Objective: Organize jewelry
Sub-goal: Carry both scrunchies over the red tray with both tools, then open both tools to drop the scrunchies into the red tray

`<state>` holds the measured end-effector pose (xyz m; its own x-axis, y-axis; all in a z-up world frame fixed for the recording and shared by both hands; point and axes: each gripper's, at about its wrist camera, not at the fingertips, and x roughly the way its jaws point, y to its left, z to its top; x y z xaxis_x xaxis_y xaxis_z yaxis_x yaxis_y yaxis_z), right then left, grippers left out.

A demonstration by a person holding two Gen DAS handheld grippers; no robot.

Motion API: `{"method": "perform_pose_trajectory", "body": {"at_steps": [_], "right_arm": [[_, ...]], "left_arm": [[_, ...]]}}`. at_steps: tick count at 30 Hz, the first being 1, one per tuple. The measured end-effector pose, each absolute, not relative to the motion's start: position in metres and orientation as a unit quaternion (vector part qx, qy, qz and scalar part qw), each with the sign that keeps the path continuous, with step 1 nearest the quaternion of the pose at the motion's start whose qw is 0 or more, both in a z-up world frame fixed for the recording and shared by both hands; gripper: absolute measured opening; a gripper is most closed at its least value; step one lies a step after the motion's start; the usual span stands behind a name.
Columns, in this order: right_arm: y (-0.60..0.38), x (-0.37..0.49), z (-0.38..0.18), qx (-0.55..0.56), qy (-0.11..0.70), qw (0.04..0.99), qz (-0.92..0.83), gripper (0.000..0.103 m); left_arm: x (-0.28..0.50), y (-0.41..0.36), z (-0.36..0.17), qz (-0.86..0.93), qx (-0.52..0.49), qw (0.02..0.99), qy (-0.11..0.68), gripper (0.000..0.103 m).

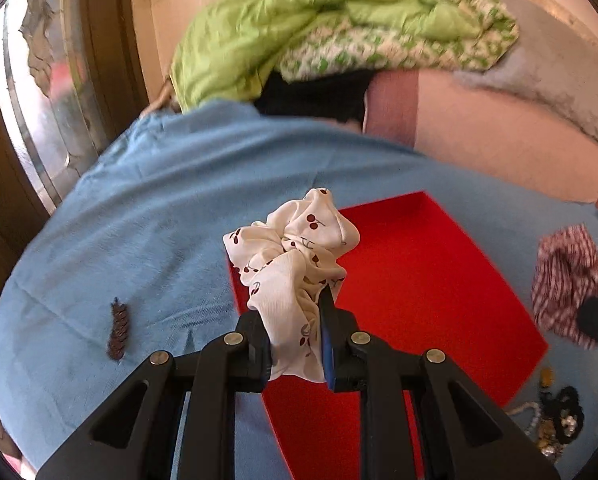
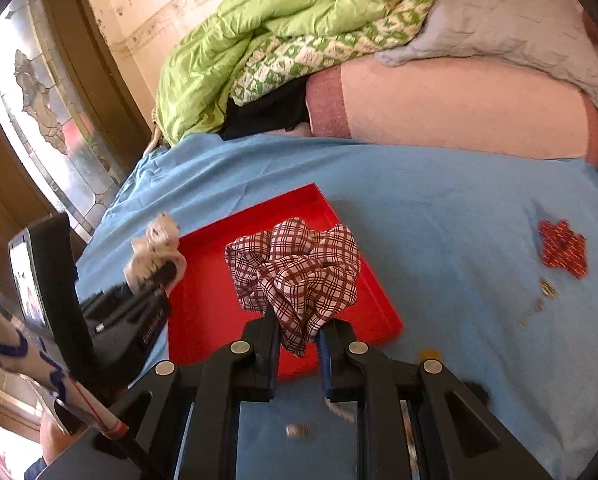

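The left gripper (image 1: 295, 320) is closed on a white scrunchie (image 1: 295, 256) with small dark red cherries. The cloth bunches upward and away from the fingers, so its long side runs along the line of the gripper, and its lower end is pressed between the two pads. It hangs above the near left edge of a flat red tray (image 1: 419, 280).

The right gripper (image 2: 299, 336) is closed on a scrunchie with a brown and white check (image 2: 295, 268). Only a narrow tail of cloth is between the pads; the rest spreads wide above them, over the middle of the same tray (image 2: 207, 304).

The tray lies on a blue sheet (image 1: 139, 220). At the near right of the left view is a small heap of jewelry (image 1: 559, 428), cut by the picture edge and hard to make out. A dark brown comb-like piece (image 1: 118, 332) lies on the sheet at the left. In the right view a red flower-shaped piece (image 2: 563, 248) lies on the sheet, with small gold bits (image 2: 547, 288) near it, too blurred to name.

Farther away are a green quilt (image 2: 227, 60) and a pink pillow (image 2: 459, 108).
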<state>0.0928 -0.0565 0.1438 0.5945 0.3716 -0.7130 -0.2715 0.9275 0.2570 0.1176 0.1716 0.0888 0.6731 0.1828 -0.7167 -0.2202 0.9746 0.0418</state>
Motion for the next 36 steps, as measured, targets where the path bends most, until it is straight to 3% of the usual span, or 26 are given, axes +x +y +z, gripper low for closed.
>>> {"method": "perform_pose_trajectory", "body": {"at_steps": [9, 23, 27, 29, 33, 36], "right_arm": [[-0.006, 0.170, 0.110, 0.044, 0.458, 0.869, 0.182, 0.017], [0.021, 0.236, 0.058, 0.059, 0.511, 0.843, 0.156, 0.017], [0.021, 0.237, 0.051, 0.060, 0.516, 0.840, 0.153, 0.021], [0.019, 0.238, 0.050, 0.065, 0.519, 0.838, 0.153, 0.028], [0.013, 0.237, 0.055, 0.073, 0.517, 0.838, 0.155, 0.059], [0.007, 0.234, 0.062, 0.079, 0.512, 0.841, 0.155, 0.059]], "left_arm": [[0.153, 0.201, 0.065, 0.107, -0.059, 0.891, 0.437, 0.018], [0.168, 0.214, 0.053, 0.104, -0.080, 0.888, 0.441, 0.020], [0.171, 0.210, 0.049, 0.096, -0.080, 0.888, 0.443, 0.026], [0.171, 0.208, 0.048, 0.093, -0.078, 0.889, 0.442, 0.030], [0.170, 0.205, 0.050, 0.081, -0.085, 0.891, 0.438, 0.043], [0.169, 0.203, 0.053, 0.090, -0.077, 0.894, 0.433, 0.047]]}}
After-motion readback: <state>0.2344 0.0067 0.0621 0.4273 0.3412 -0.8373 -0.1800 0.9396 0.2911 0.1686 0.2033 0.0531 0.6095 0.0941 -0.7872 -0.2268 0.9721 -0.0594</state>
